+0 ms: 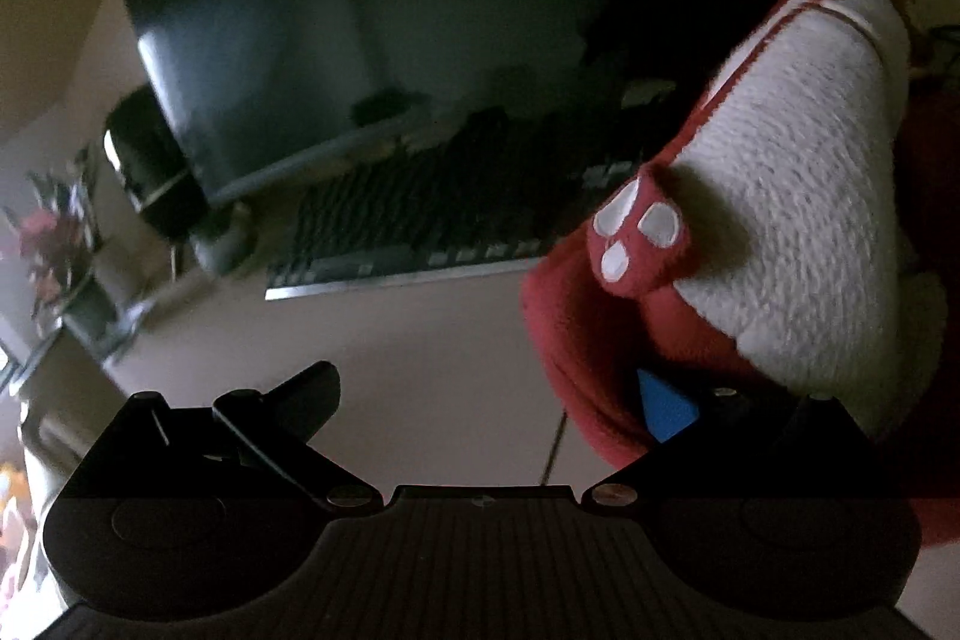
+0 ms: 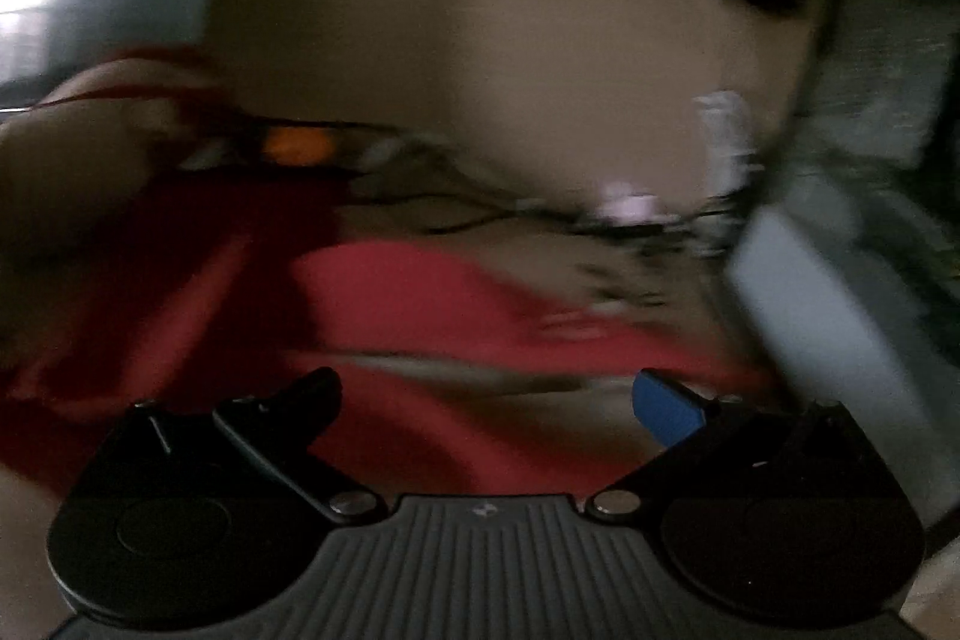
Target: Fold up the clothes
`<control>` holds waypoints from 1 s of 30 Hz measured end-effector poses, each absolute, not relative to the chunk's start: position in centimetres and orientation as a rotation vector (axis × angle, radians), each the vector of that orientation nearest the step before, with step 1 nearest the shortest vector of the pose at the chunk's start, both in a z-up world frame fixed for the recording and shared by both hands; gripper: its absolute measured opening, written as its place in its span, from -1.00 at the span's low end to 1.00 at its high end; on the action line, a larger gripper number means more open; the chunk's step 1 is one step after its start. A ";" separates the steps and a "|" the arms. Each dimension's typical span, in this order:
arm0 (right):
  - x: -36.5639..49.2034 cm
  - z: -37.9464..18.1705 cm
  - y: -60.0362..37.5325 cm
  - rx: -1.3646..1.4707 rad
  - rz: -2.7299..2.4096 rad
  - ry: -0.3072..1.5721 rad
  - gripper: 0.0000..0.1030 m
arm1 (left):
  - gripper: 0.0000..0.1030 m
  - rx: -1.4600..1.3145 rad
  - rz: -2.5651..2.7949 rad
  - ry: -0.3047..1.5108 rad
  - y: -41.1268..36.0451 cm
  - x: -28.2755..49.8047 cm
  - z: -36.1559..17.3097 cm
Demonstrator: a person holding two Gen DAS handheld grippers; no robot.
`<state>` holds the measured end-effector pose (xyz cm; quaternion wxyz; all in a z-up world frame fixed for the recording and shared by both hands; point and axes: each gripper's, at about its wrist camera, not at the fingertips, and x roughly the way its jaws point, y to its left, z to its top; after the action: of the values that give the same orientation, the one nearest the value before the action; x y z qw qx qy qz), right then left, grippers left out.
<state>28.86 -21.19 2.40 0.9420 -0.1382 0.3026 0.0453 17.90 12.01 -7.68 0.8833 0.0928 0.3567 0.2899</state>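
Left wrist view: the left gripper (image 1: 486,394) stands with its two fingers wide apart. The left-hand finger is black, tapered plastic; the right-hand one carries a blue pad (image 1: 666,403). Nothing lies between them. A garment (image 1: 798,232) of red fleece with a cream, nubbly pile panel hangs at the right of the frame. Its red lower edge drapes over and touches the blue-padded finger without being pinched. A small red paw-shaped tab (image 1: 639,235) with three white oval patches projects from the garment's seam. Behind it, a pale, smooth desk surface (image 1: 420,334) holds a dark keyboard (image 1: 420,220) with rows of flat keys and a glossy black monitor (image 1: 336,40).

Right wrist view: the frame is heavily motion-blurred. The right gripper (image 2: 486,394) is likewise spread wide, with nothing clamped between the black finger and the blue-padded one. Red fabric (image 2: 420,304) lies below and beyond the fingers, spreading to the left edge. Whether it touches the fingers cannot be determined. A grey flat slab (image 2: 810,316) sits at right; its identity is not discernible.
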 end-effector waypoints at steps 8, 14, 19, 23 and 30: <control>33.1 1.5 -25.1 -0.580 -0.051 0.643 1.00 | 1.00 0.138 0.609 0.728 12.8 16.0 -6.2; 40.1 7.6 -27.5 -0.575 -0.200 0.424 1.00 | 1.00 0.120 0.565 0.783 11.1 16.2 -6.9; 42.8 17.5 -28.1 -0.336 -0.273 0.087 1.00 | 1.00 -0.008 0.191 0.825 7.1 14.4 -6.5; 42.2 16.5 -25.9 -0.157 0.118 0.317 1.00 | 1.00 -0.027 -0.013 0.759 4.4 13.4 -4.1; 33.8 1.4 -12.8 -0.212 0.707 0.741 1.00 | 1.00 -0.137 -0.250 0.675 4.3 18.5 -2.0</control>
<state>33.81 -12.79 1.38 0.8663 -0.1013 0.3540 0.3376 18.53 4.28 -2.03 0.9336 -0.0668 0.3302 -0.1222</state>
